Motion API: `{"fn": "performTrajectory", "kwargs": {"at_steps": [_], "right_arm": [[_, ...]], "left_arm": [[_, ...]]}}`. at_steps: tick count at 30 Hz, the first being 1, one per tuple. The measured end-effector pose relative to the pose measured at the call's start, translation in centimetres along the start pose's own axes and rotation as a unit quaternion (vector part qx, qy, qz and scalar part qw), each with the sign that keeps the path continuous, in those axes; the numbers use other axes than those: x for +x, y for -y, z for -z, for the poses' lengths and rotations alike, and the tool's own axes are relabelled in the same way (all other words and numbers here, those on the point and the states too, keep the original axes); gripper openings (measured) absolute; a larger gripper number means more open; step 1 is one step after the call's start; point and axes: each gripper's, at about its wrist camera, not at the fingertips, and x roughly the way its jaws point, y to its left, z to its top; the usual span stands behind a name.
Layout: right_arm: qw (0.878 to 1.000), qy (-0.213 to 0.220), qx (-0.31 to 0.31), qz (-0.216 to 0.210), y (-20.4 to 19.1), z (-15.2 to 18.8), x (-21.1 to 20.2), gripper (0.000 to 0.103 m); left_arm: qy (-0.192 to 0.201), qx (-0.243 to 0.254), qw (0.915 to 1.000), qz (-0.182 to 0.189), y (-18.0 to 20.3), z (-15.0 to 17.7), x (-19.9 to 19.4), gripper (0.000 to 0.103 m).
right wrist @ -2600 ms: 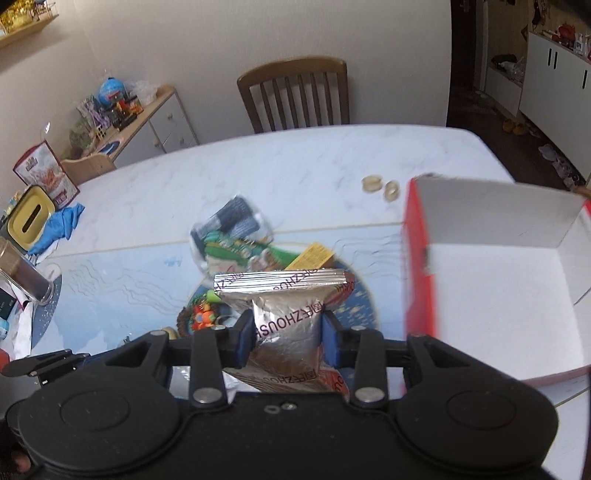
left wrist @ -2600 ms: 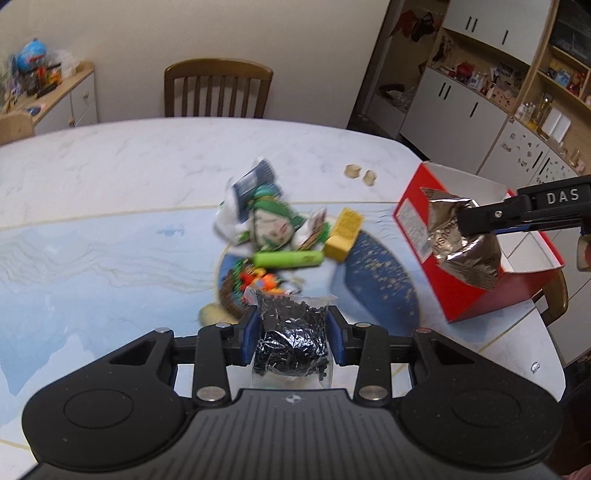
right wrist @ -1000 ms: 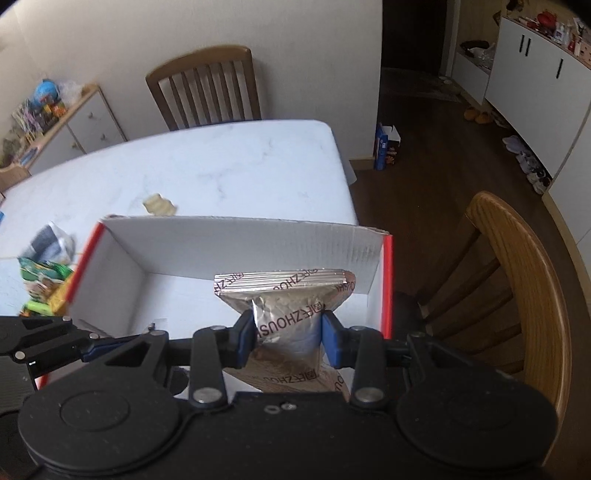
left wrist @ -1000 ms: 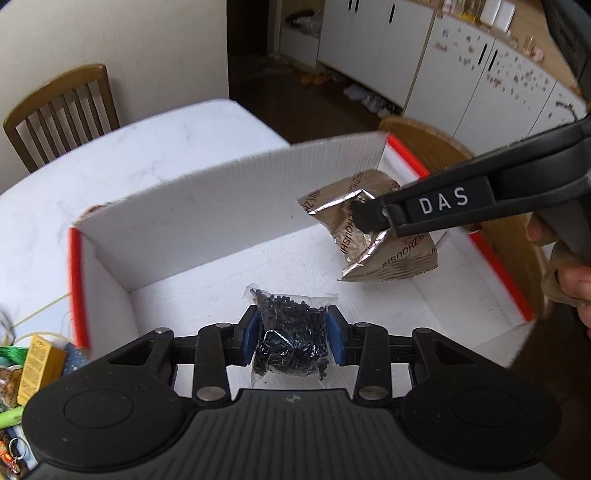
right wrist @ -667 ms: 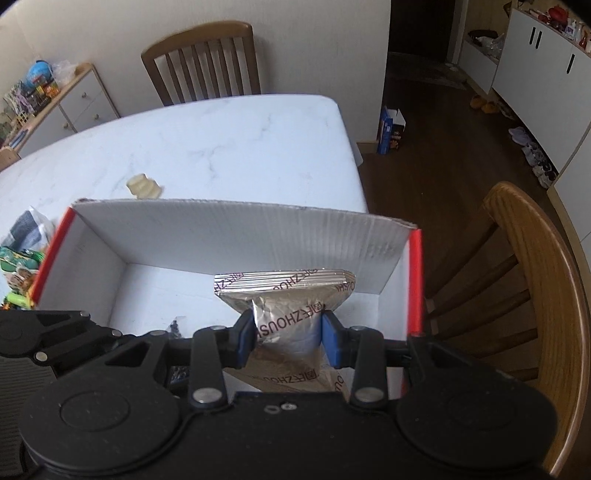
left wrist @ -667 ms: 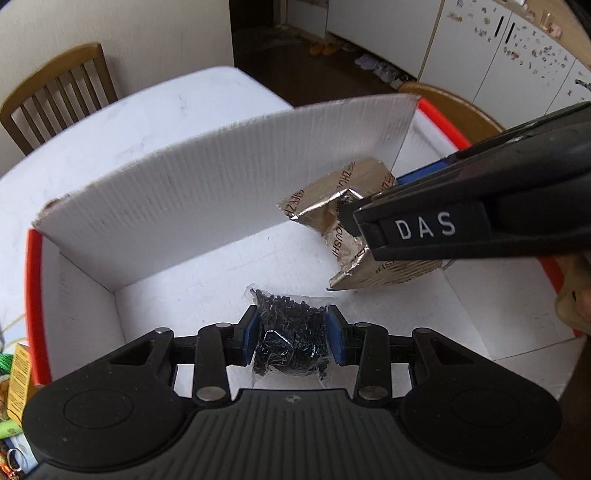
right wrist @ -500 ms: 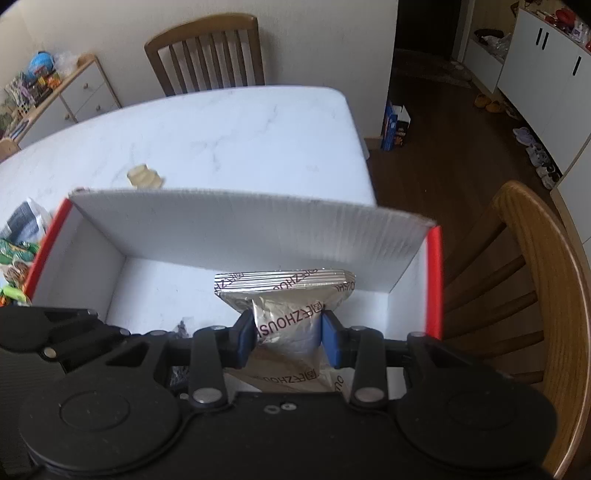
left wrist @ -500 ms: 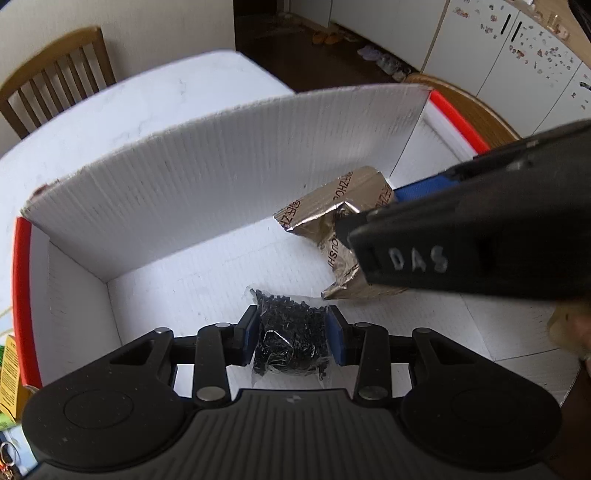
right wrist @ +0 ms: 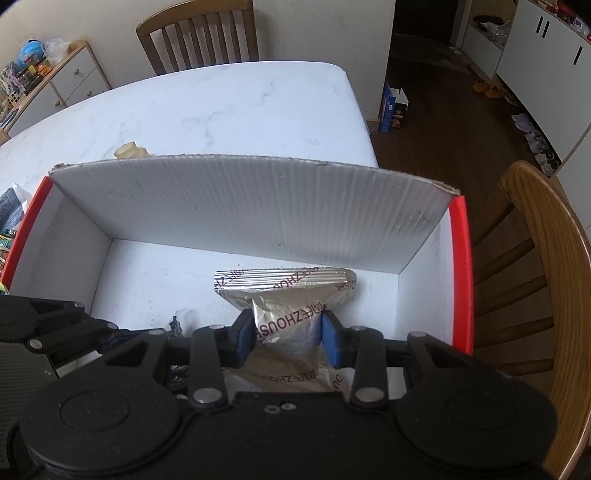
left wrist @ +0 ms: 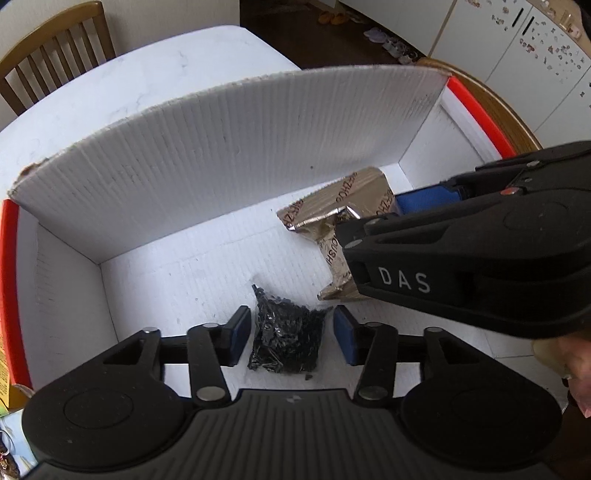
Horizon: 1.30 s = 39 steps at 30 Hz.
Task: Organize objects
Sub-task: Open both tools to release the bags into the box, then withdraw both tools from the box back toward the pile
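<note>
A red box with a white inside (left wrist: 236, 155) (right wrist: 258, 206) lies open below both grippers. My left gripper (left wrist: 291, 336) is open inside it. A clear bag of black bits (left wrist: 286, 341) sits loose on the box floor between its blue pads, touching neither. My right gripper (right wrist: 288, 338) is shut on a silver foil packet (right wrist: 286, 306) and holds it low over the box floor on the right. The packet also shows in the left wrist view (left wrist: 332, 218), with the right gripper's body (left wrist: 461, 258) in front of it.
The box stands on a white marble table (right wrist: 221, 107). A wooden chair (right wrist: 539, 258) is close to the box's right side, another chair (right wrist: 199, 33) is at the table's far end. Loose items (right wrist: 11, 206) lie left of the box.
My left gripper has opened and let go of the bag of black bits, which now rests on the box floor. Both grippers have come lower into the box.
</note>
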Motion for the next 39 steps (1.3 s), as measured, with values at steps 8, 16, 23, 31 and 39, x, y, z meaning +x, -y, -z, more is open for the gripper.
{"fn": "performTrajectory", "kwargs": {"at_steps": [8,16,23,31,39], "right_arm": [[1.000,0.017,0.009,-0.011,0.1,-0.1,-1.5,0.046],[0.999,0.041,-0.003,-0.019,-0.3,0.1,-4.4,0.058],[0.997,0.065,-0.007,-0.037,-0.7,0.7,-7.9,0.059],[0.994,0.089,-0.019,-0.053,-2.1,2.1,-11.2,0.061],[0.991,0.116,-0.018,-0.057,-4.1,3.6,-13.4,0.072]], "left_arm": [[0.038,-0.009,0.9992,0.000,-0.7,1.2,-2.6,0.061],[0.077,-0.020,0.9968,-0.004,-1.2,2.0,-5.2,0.061],[0.118,-0.025,0.9928,-0.001,-1.8,2.4,-8.8,0.061],[0.163,-0.012,0.9866,0.002,-2.4,4.3,-12.7,0.061],[0.199,-0.018,0.9798,0.010,-4.7,7.1,-16.9,0.064]]}}
